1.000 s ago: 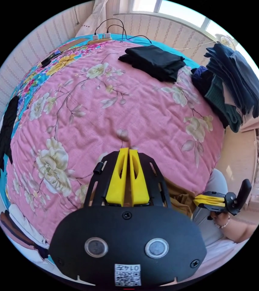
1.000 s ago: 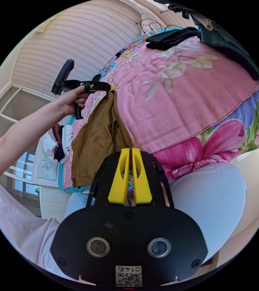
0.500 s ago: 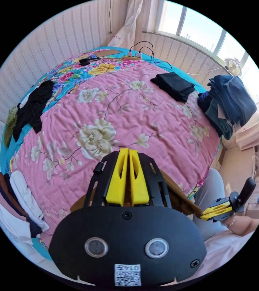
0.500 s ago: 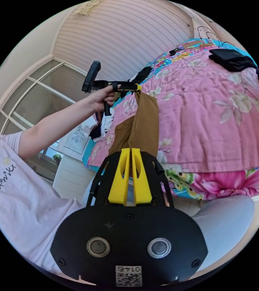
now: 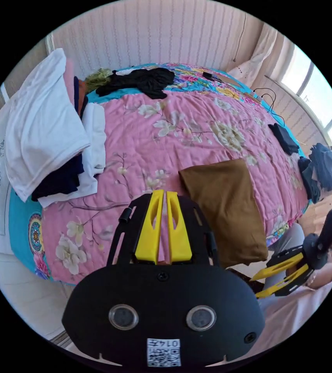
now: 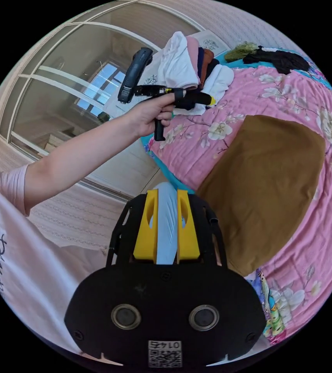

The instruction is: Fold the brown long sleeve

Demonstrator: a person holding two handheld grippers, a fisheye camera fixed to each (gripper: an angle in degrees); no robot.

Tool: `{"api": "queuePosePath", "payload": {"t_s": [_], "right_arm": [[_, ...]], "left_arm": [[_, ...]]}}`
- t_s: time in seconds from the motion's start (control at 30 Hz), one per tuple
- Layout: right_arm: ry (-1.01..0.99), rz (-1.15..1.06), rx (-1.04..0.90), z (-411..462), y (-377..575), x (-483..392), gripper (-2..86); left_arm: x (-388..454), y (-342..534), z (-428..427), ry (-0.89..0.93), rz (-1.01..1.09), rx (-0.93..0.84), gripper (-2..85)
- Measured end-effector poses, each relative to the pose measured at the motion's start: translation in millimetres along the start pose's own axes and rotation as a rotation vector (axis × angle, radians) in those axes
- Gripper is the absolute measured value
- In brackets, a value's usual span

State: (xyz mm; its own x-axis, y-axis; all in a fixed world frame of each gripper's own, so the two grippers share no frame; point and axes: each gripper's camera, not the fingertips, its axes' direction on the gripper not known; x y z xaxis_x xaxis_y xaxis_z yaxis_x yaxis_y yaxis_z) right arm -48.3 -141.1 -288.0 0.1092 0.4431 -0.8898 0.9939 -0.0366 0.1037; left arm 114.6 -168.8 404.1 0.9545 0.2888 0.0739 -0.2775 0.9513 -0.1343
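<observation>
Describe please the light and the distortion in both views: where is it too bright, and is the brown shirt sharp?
Left gripper view: strong fisheye bend; the window at the right edge is washed out by daylight; the folded brown shirt on the pink bedspread is sharp and evenly lit. Right gripper view: same curved distortion; the shirt is sharp, with no glare; the glass door looks dim.

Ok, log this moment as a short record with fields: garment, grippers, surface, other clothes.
garment: brown long sleeve, folded into a flat rectangle, lying on the bed near its edge
left gripper: jaws nearly closed, nothing between them, beside the garment
right gripper: jaws apart, off the bed edge, holding nothing
surface: pink floral quilt
other clothes: stack topped by a white garment; loose black garment; folded black garment; dark blue pile
</observation>
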Motion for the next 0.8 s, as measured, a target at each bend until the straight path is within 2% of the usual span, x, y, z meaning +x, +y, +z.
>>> {"api": "queuePosePath", "payload": {"t_s": [0.13,0.2,0.47,0.53,0.7,0.8], "right_arm": [[0.145,-0.061,-0.061,-20,-37,-15,7.5],[0.234,-0.057,-0.082,-33,-61,-13,7.7],[0.552,-0.128,-0.186,-50,-201,-11,9.2],[0.633,-0.166,-0.299,-32,-232,-10,12.2],[0.629,-0.08,-0.525,-4,-266,6,15.5],[0.58,-0.038,-0.568,-7,-271,4,13.4]], "left_arm": [[-10,72,-4,0.171,-0.028,-0.015,0.9],[-8,108,-4,0.237,-0.056,-0.018,4.9],[0,141,8,0.25,-0.096,-0.054,9.9],[-3,144,16,0.253,-0.107,-0.085,10.2],[-3,158,18,0.201,-0.114,-0.059,8.7],[6,162,9,0.166,-0.048,-0.047,2.7]]}}
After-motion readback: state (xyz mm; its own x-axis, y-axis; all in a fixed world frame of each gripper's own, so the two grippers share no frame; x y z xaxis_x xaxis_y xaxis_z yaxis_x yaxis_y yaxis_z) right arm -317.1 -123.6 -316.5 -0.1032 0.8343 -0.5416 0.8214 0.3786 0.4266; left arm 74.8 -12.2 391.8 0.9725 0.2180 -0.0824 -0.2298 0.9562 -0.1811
